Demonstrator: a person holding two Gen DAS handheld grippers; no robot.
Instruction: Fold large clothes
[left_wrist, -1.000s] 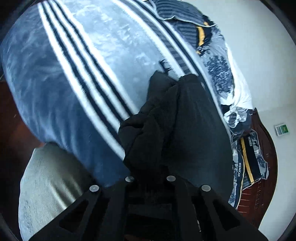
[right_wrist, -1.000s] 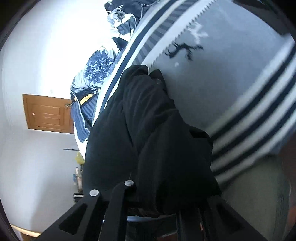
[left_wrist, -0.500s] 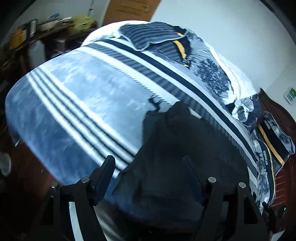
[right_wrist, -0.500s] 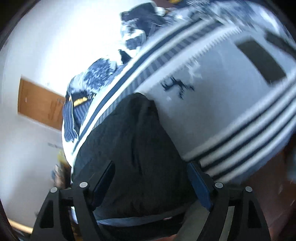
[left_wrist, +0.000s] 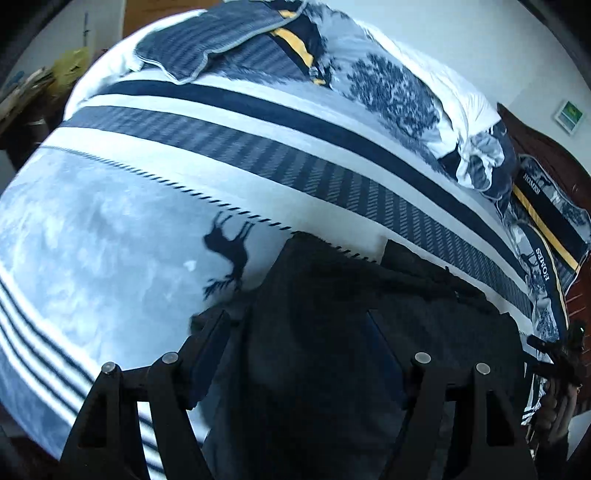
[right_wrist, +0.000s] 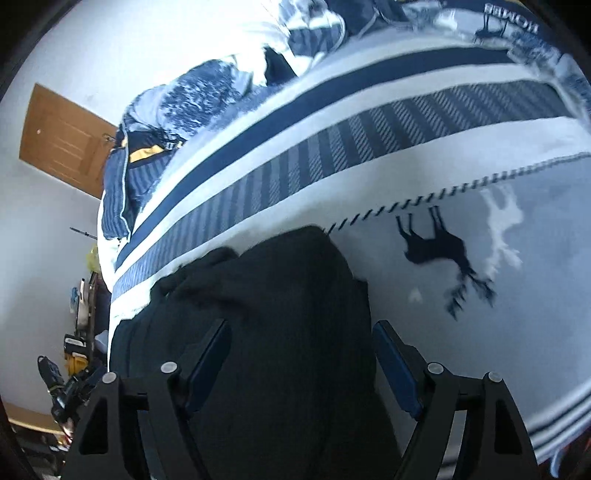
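1. While both grippers hang over the near edge of the bed (left_wrist: 110, 229), the dark garment (left_wrist: 332, 350) lies in a loose bundle on the blue striped blanket (left_wrist: 92, 221), just beside the black deer print (left_wrist: 229, 251).
2. Left gripper (left_wrist: 295, 354): jaws spread wide, nothing pinched. The dark cloth sits below and between the fingers (left_wrist: 207, 354), but the pads aren't pressing it.
3. Right gripper (right_wrist: 299, 358): same deal, released, with the garment (right_wrist: 277, 314) under the gap and not grasped.
4. Far side of the bed has a rumpled blue-and-white duvet (left_wrist: 399, 88) and a striped pillow (left_wrist: 207, 48).
5. Brown door (right_wrist: 62, 136) shows in the white wall behind, from the right wrist view.
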